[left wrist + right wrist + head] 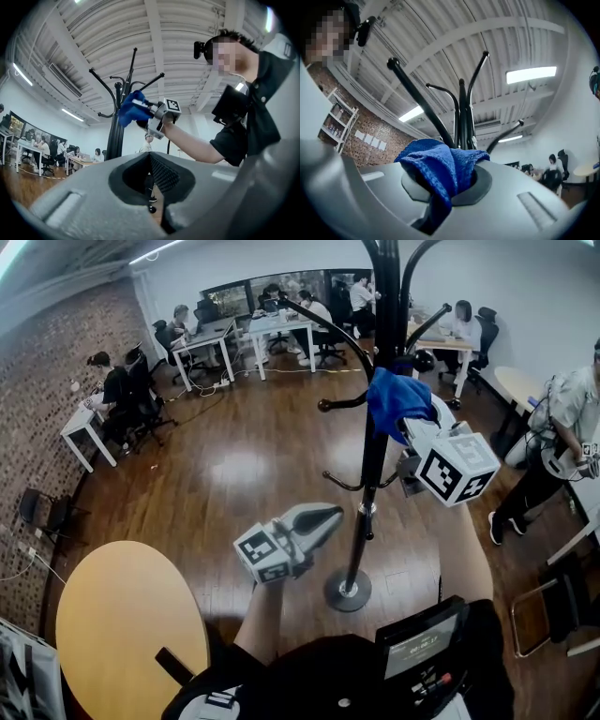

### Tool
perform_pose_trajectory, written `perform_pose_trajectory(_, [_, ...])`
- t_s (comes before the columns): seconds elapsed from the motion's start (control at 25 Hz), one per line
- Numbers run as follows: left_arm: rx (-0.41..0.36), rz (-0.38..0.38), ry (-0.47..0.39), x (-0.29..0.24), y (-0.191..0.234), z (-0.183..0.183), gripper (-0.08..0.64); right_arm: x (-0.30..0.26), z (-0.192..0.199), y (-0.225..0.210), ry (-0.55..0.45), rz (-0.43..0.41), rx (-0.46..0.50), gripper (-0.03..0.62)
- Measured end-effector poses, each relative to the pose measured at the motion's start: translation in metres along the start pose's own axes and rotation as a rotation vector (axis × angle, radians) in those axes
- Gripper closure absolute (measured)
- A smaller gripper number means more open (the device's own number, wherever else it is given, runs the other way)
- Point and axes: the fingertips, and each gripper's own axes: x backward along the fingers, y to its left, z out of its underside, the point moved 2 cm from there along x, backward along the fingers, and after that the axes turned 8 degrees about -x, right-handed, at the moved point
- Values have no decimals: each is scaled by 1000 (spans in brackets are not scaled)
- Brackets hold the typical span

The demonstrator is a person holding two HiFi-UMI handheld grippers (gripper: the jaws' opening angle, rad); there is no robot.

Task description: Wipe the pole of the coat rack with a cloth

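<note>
The black coat rack pole (372, 465) rises from its round base (347, 592) just ahead of me. My right gripper (417, 427) is shut on a blue cloth (396, 397) and holds it against the pole's right side, just below the upper hooks. In the right gripper view the cloth (440, 168) bunches out of the right gripper (450, 187), with the pole (463, 122) directly behind it. My left gripper (317, 517) hovers lower, left of the pole and not touching it, shut and holding nothing. Seen from the left gripper (154, 180), the pole (116, 136) and the cloth (129, 108) are up ahead.
Curved hook arms (339, 484) stick out from the pole at several heights. A round wooden table (122, 615) sits at the lower left. Desks with seated people (211, 334) line the back of the room. A person (562, 427) stands at the right, near a chair (553, 615).
</note>
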Motion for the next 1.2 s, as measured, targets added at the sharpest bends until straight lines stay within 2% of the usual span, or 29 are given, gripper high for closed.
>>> perform_pose_trajectory(0.16, [-3,-1,3,2,-3,0,563,34,-68,64,-138,-137,60,558])
perform_pose_trajectory(0.28, [-3,-12,-3,8,-1,-2,563,61,-101,110,-261,-209,132,558])
perform_pose_trajectory(0.36, [-5,-14,-8,8,0,-4,563,63,-106,116,-295,-194,175,557])
perform_pose_trajectory(0.48, [-8,-11,-10,7,0,-5,563,45,-89,88,-262,-126,136,557])
perform_pose_trajectory(0.56, [-7,-6,2,9,-1,0,563,32,-69,60,-211,-37,134,557])
perform_pose_trajectory(0.68, [1,-13,-5,9,-2,2,563,10,-25,16,-111,122,251,557])
perform_pose_trajectory(0.8, [8,-9,-12,12,-6,2,563,6,33,-10,28,181,285,557])
perform_pose_trajectory(0.92, [19,-6,2,16,-10,7,563,25,94,-19,134,156,223,558])
perform_pose_trajectory(1.0, [23,1,7,14,-13,9,563,43,136,-31,204,158,139,557])
perform_pose_trajectory(1.08, [27,10,9,6,-16,7,563,62,183,-49,316,186,43,558])
perform_pose_trajectory(1.2, [32,26,14,-4,-17,8,563,87,257,-60,514,191,-50,558])
